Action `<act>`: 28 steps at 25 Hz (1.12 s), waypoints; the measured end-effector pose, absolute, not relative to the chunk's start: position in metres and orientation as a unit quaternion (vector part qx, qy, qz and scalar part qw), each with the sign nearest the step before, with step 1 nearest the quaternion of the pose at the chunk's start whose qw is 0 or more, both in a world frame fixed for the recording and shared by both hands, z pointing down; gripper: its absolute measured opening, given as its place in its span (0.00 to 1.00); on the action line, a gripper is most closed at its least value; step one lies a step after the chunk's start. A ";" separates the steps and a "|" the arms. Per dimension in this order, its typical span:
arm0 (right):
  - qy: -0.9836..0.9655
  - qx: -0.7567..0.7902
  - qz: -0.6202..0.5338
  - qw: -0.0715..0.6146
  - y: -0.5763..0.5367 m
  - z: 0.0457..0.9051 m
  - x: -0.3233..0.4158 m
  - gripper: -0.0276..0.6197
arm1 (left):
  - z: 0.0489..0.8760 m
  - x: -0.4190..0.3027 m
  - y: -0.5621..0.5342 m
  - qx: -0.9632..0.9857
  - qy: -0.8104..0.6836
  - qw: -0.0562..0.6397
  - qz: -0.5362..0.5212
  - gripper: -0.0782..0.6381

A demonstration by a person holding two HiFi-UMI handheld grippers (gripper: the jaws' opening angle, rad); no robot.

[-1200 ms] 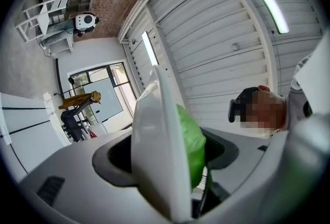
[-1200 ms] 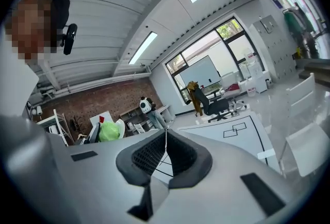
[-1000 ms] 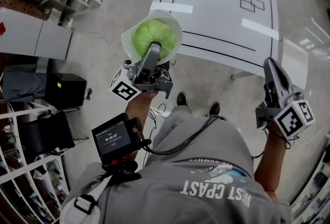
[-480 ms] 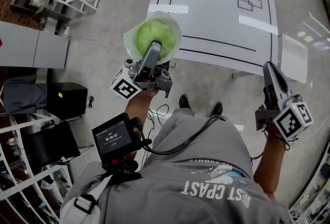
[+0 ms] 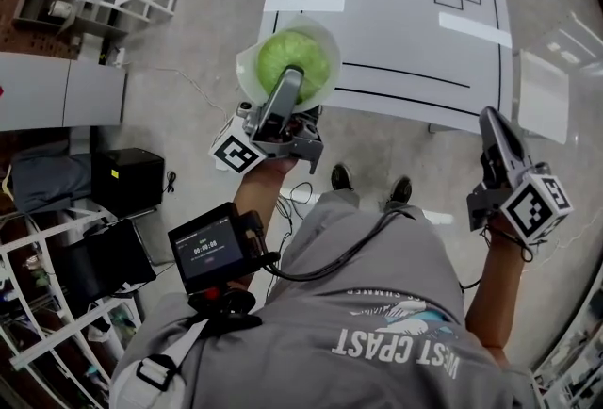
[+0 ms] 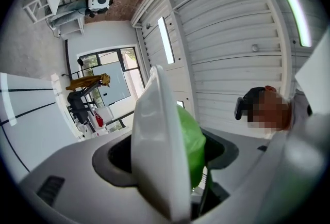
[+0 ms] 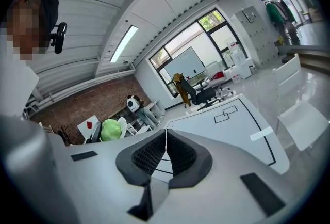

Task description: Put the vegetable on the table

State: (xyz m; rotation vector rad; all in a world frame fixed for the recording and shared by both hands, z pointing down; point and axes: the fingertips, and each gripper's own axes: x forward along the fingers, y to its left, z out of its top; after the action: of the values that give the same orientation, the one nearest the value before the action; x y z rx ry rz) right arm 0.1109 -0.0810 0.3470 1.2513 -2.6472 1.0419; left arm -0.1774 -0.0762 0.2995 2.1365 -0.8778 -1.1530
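At the upper middle of the head view, the left tool is raised toward the white bench. Its far tip is hidden where it lies over the green vegetable. The vegetable sits in a white bowl, which is held in the air and seen against the bench's near left edge. How high it hangs cannot be judged, and the bowl's underside is hidden from above. In the left tool's own view the bowl's wall is seen edge-on, pinched between the two jaws, with the vegetable bulging just to its right. Much of both is cut off by the tool's body.

At the lower right of the head view, the right tool is held out beside the bench's near right corner, over the floor, pointing up the frame. Its jaws are pressed together with nothing between them, as its own view shows.

"WEST COAST" is printed on the grey shirt and reads upside down from the head camera; a smaller line above it cannot be read. A small screen is worn at the chest, its digits too small to be read surely. Black-and-white square markers are carried on a cube behind each tool. Black lines and strips of white tape are marked on the bench.
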 end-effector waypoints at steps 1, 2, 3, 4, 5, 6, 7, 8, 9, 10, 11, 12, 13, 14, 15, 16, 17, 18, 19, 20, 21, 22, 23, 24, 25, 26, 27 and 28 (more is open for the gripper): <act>-0.852 0.400 0.337 0.018 -0.083 0.347 0.108 0.05 | 0.300 -0.179 -0.077 0.792 -0.328 0.279 -0.433 0.58; -0.853 0.397 0.337 0.020 -0.086 0.346 0.106 0.05 | 0.301 -0.180 -0.078 0.789 -0.331 0.280 -0.435 0.58; -0.854 0.394 0.338 0.021 -0.088 0.346 0.103 0.05 | 0.301 -0.180 -0.079 0.787 -0.333 0.281 -0.436 0.58; -0.856 0.391 0.338 0.021 -0.089 0.345 0.101 0.05 | 0.302 -0.181 -0.079 0.786 -0.335 0.282 -0.437 0.58; -0.857 0.388 0.338 0.022 -0.092 0.344 0.099 0.05 | 0.302 -0.182 -0.079 0.785 -0.337 0.282 -0.437 0.58; -0.859 0.386 0.336 0.022 -0.094 0.343 0.097 0.05 | 0.302 -0.182 -0.080 0.784 -0.337 0.283 -0.438 0.58; -0.860 0.385 0.335 0.021 -0.095 0.341 0.096 0.05 | 0.301 -0.182 -0.080 0.783 -0.337 0.283 -0.439 0.58; -0.860 0.385 0.334 0.019 -0.097 0.339 0.096 0.05 | 0.301 -0.182 -0.080 0.783 -0.337 0.283 -0.439 0.58; -0.861 0.387 0.330 0.017 -0.097 0.338 0.096 0.05 | 0.302 -0.181 -0.079 0.784 -0.335 0.283 -0.440 0.58; -0.862 0.389 0.325 0.016 -0.098 0.335 0.096 0.05 | 0.302 -0.180 -0.079 0.784 -0.333 0.284 -0.440 0.58; -0.863 0.393 0.319 0.015 -0.098 0.333 0.097 0.05 | 0.303 -0.179 -0.078 0.785 -0.330 0.285 -0.440 0.58; -0.862 0.397 0.316 0.013 -0.098 0.331 0.098 0.05 | 0.304 -0.178 -0.078 0.786 -0.327 0.286 -0.439 0.58; -0.860 0.402 0.314 0.011 -0.097 0.331 0.100 0.05 | 0.305 -0.176 -0.078 0.788 -0.324 0.288 -0.437 0.58; -0.858 0.407 0.314 0.009 -0.095 0.331 0.101 0.05 | 0.306 -0.176 -0.078 0.790 -0.321 0.288 -0.435 0.58; -0.856 0.411 0.313 0.007 -0.094 0.332 0.102 0.05 | 0.307 -0.175 -0.079 0.793 -0.318 0.288 -0.432 0.58; -0.854 0.415 0.313 0.007 -0.092 0.334 0.102 0.05 | 0.308 -0.176 -0.079 0.796 -0.315 0.288 -0.430 0.58; -0.852 0.419 0.314 0.007 -0.089 0.336 0.101 0.05 | 0.310 -0.177 -0.080 0.798 -0.313 0.289 -0.427 0.58; -0.850 0.422 0.314 0.008 -0.087 0.338 0.099 0.05 | 0.311 -0.180 -0.081 0.800 -0.311 0.291 -0.424 0.58; -0.849 0.424 0.314 0.009 -0.086 0.337 0.096 0.05 | 0.311 -0.184 -0.082 0.802 -0.310 0.291 -0.420 0.58; -0.849 0.426 0.313 0.010 -0.086 0.335 0.091 0.05 | 0.311 -0.189 -0.085 0.805 -0.311 0.287 -0.414 0.58; -0.848 0.428 0.311 0.009 -0.087 0.333 0.087 0.05 | 0.309 -0.195 -0.088 0.809 -0.314 0.282 -0.408 0.58; -0.848 0.431 0.309 0.009 -0.087 0.332 0.084 0.05 | 0.309 -0.200 -0.090 0.812 -0.315 0.278 -0.404 0.58; -0.847 0.434 0.307 0.007 -0.085 0.332 0.083 0.05 | 0.311 -0.202 -0.089 0.814 -0.314 0.276 -0.402 0.58; -0.846 0.438 0.304 0.006 -0.081 0.334 0.083 0.05 | 0.314 -0.203 -0.087 0.816 -0.313 0.276 -0.400 0.58; -0.846 0.440 0.302 0.005 -0.077 0.336 0.083 0.05 | 0.317 -0.202 -0.085 0.817 -0.312 0.276 -0.398 0.58; -0.847 0.440 0.299 0.004 -0.075 0.335 0.082 0.05 | 0.318 -0.202 -0.085 0.819 -0.311 0.277 -0.396 0.58; -0.848 0.439 0.297 0.004 -0.075 0.333 0.081 0.05 | 0.317 -0.202 -0.087 0.819 -0.310 0.277 -0.395 0.58; -0.850 0.437 0.294 0.007 -0.076 0.330 0.080 0.05 | 0.314 -0.202 -0.091 0.819 -0.309 0.277 -0.396 0.58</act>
State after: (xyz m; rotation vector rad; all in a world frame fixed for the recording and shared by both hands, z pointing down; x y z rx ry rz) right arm 0.0797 -0.0765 0.3301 1.3662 -2.6595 0.9206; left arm -0.2018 -0.0914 0.3140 2.1986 -0.8291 -1.0641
